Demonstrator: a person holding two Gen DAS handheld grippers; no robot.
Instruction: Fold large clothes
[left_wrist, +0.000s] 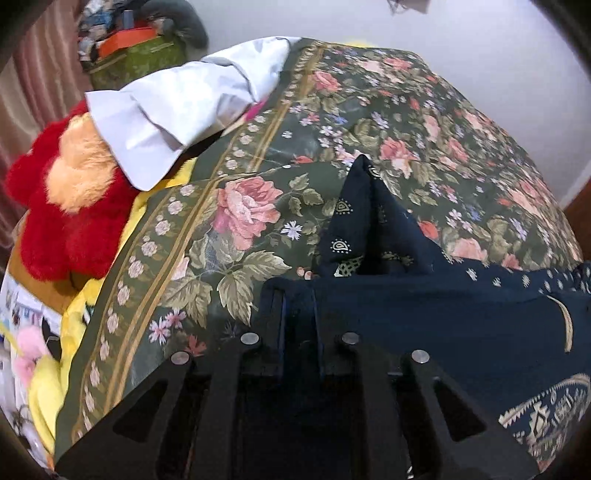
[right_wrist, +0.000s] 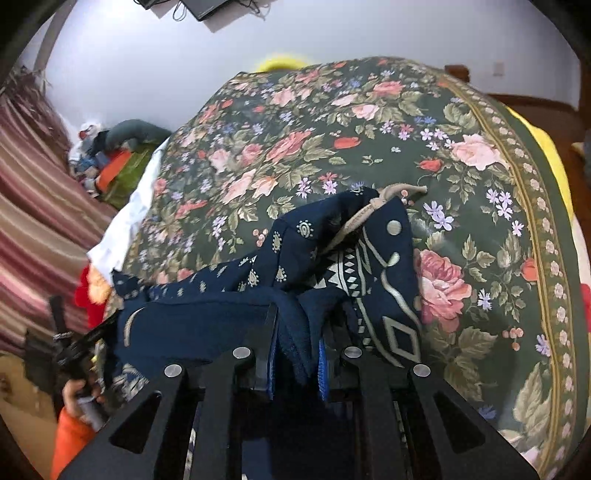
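Note:
A navy garment with cream paisley and geometric print (left_wrist: 443, 325) hangs between both grippers over a green floral bedspread (left_wrist: 406, 129). My left gripper (left_wrist: 295, 299) is shut on one edge of it, and a pointed fold stands up just past the fingers. My right gripper (right_wrist: 297, 332) is shut on a bunched part of the same garment (right_wrist: 221, 321). A beige drawstring (right_wrist: 369, 206) and a metal snap (right_wrist: 394, 227) show on the far fold, which rests on the bedspread (right_wrist: 332, 129). The left gripper (right_wrist: 70, 347) also appears at the left of the right wrist view, held by a hand (right_wrist: 74, 395).
A white shirt (left_wrist: 177, 107) lies at the bedspread's left edge, partly over a red and orange plush toy (left_wrist: 66, 221). Yellow bedding (left_wrist: 74, 325) shows under the spread. A green box with clutter (left_wrist: 144, 55) sits at the back left by a striped curtain (right_wrist: 37, 221).

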